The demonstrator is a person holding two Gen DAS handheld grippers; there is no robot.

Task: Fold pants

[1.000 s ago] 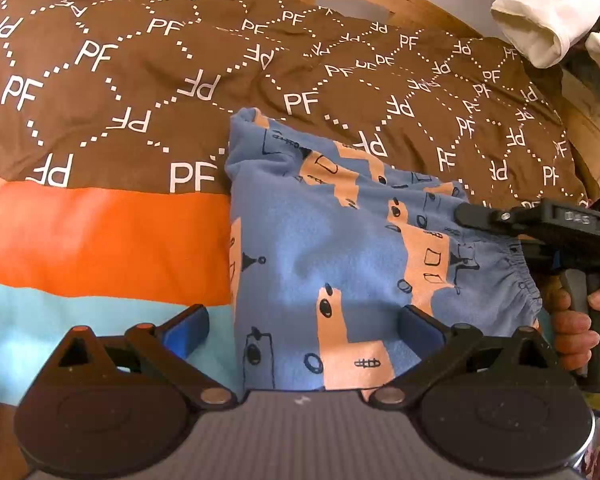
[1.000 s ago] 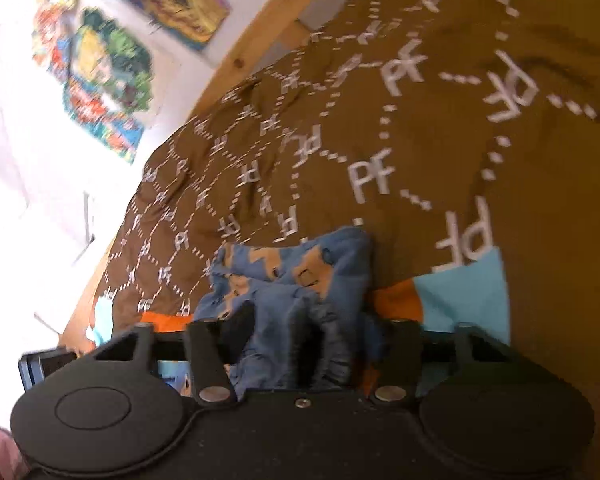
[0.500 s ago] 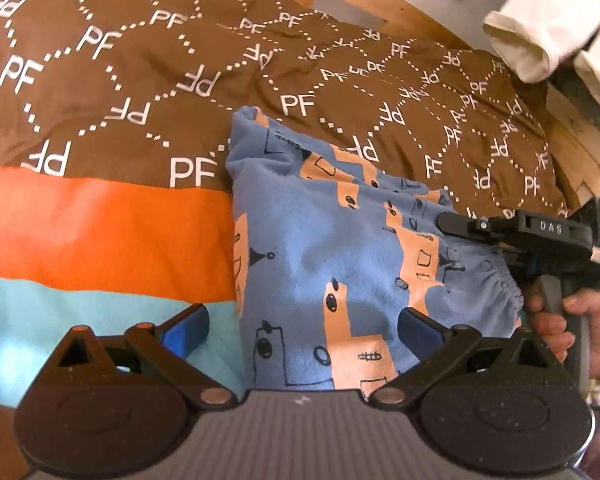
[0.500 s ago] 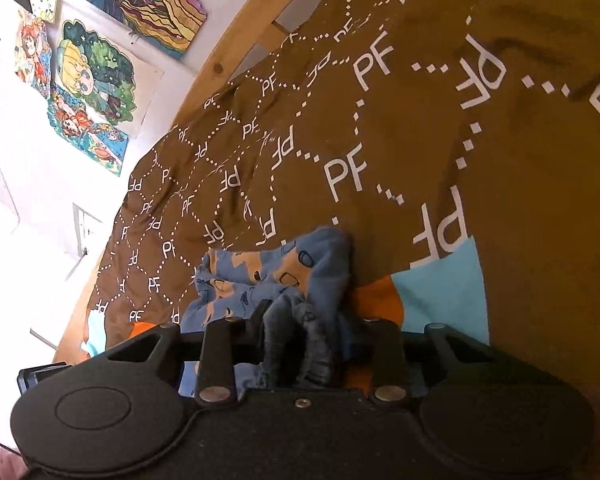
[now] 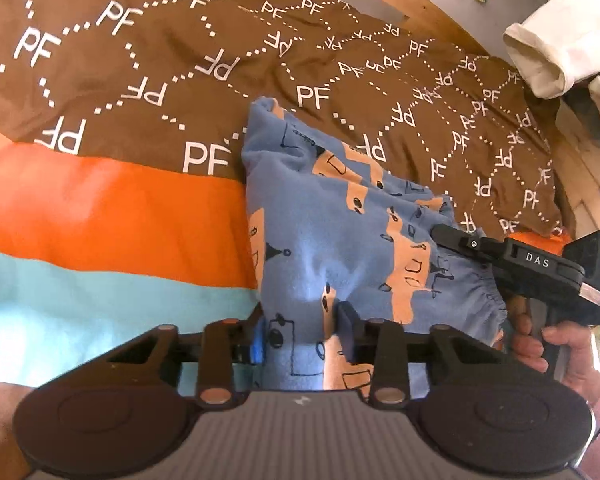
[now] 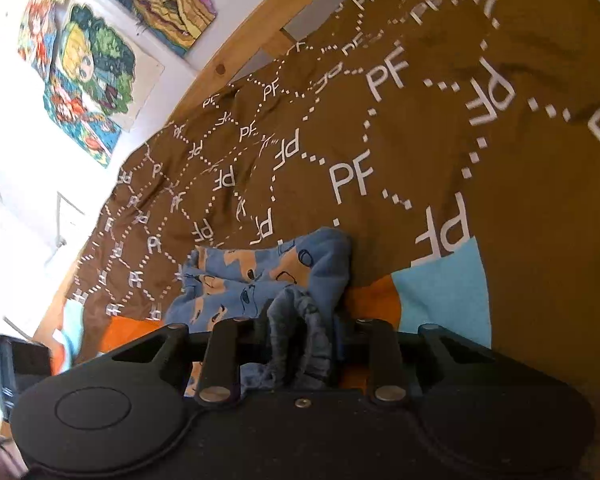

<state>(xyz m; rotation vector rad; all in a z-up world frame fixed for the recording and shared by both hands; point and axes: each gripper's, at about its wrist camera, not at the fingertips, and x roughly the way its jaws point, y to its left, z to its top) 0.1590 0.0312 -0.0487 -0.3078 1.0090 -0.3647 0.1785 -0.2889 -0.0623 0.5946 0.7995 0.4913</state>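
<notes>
**Both tongs closing on the blue pants on the bed**

A large brown bed cover printed with white "PF" letters and dotted lines (image 5: pixel 148 80), with an orange band and a light blue band near the front, covers the bed. A wooden bed frame (image 6: pixel 260 32) runs along its far edge, and colourful paintings (image 6: pixel 88 76) hang on the white wall behind.

The blue fleece pants with orange shapes and black drawings (image 5: pixel 340 216) lie folded on the cover, partly on the brown part and partly on the bands.

The left tongs (image 5: pixel 300 336) are closing, and a fold of the pants' near edge is pinched between the two pads. The right tongs (image 6: pixel 296 336) are closing too, with bunched waistband fabric between the fingers. A hand (image 5: pixel 540 344) holds the handle of the right tool.
</notes>
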